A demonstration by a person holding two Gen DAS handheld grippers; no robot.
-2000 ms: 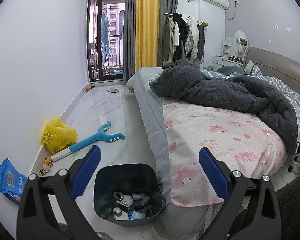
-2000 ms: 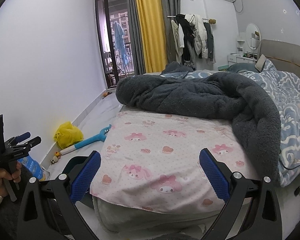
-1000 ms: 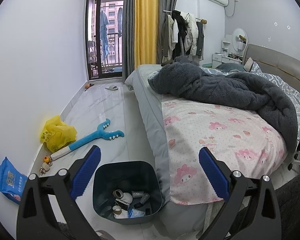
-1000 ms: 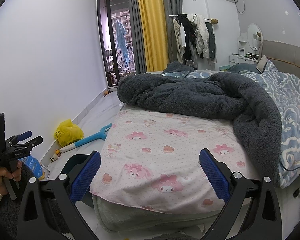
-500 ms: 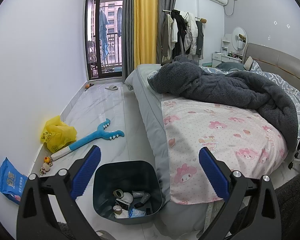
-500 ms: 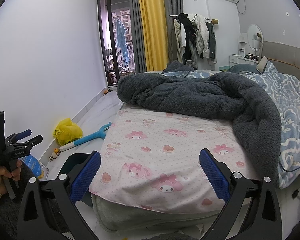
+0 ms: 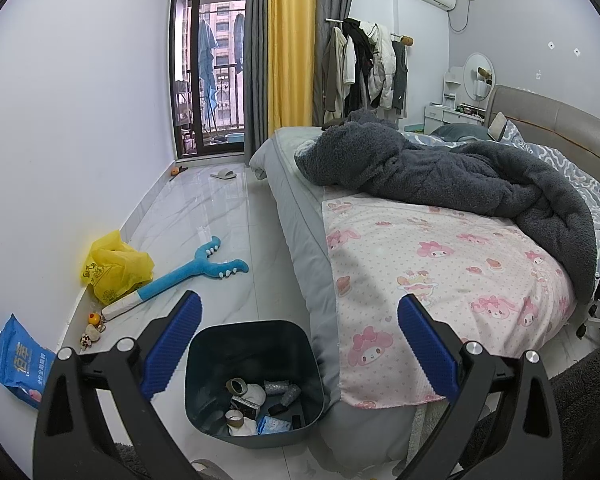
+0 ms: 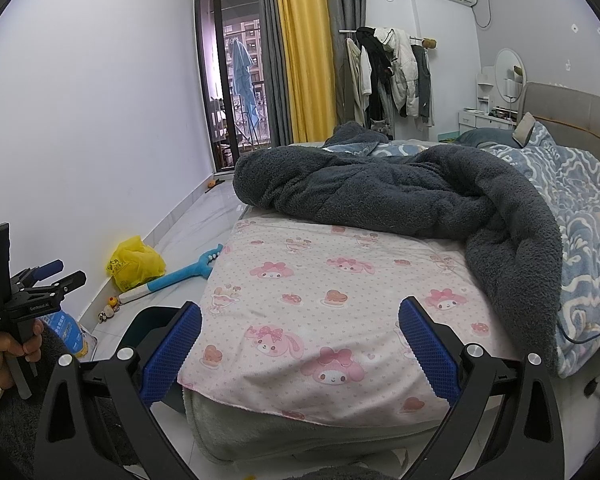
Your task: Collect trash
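The dark bin point(image 7: 256, 376) stands on the pale floor point(image 7: 204, 216) at about 6 o'clock in the left wrist view, tight against the corner of the bed point(image 7: 308, 264). Only this view looks into it: tape rolls, a crumpled silvery wrapper and a small blue packet lie on its bottom. In the right wrist view just a sliver of its rim point(image 8: 148, 316) shows at 7 o'clock, behind the near blue pad.

Still loose on the floor, along the wall at 9 o'clock of the bin, are a yellow plastic bag point(image 7: 114, 268), a blue packet point(image 7: 20, 360) leaning on the skirting, and two small toy figures point(image 7: 92, 326) between them. A long blue toy point(image 7: 180, 274) lies just beside the bag.

The left gripper point(image 7: 300, 348) hangs above the bin with its jaws spread wide and nothing between them. The right gripper point(image 8: 300, 348) is equally wide and empty, over the pink rabbit-print sheet point(image 8: 320, 300).

Only the right wrist view shows the left tool from outside, at 8 o'clock, gripped by a hand point(image 8: 4, 360) in a cream cuff. It also shows more of the grey fleece blanket point(image 8: 400, 196) and the blue wave-pattern duvet point(image 8: 580, 220).
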